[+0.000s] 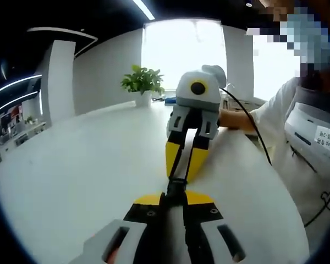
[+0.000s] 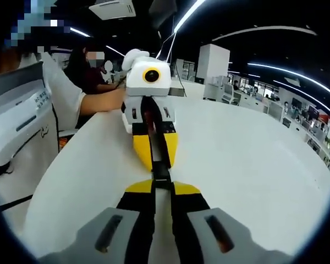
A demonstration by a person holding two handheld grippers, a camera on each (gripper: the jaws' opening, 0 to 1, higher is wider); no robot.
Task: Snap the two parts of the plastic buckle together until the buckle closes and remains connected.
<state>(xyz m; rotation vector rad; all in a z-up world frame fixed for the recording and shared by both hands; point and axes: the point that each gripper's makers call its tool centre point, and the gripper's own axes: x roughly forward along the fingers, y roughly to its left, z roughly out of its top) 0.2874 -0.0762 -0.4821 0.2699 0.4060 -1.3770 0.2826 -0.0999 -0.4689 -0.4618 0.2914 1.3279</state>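
Note:
A black plastic buckle [image 1: 176, 186] is held over a white table [image 1: 71, 165], between two grippers that face each other tip to tip. My left gripper [image 1: 175, 198] rises from the bottom of the left gripper view, its yellow-tipped jaws shut on the near end of the buckle. My right gripper [image 1: 182, 177] reaches in from above, shut on the far end. In the right gripper view the right gripper [image 2: 162, 188] grips the buckle [image 2: 160, 175] from below and the left gripper [image 2: 157, 164] meets it from above. The buckle's two parts touch; I cannot tell whether they are latched.
A potted plant [image 1: 142, 82] stands at the table's far edge near a bright window. A person in white clothing [image 1: 308, 137] stands at the table edge, a black cable [image 1: 253, 124] trailing across. Another person [image 2: 91, 71] sits behind. Bare tabletop [image 2: 253, 154] spreads to the side.

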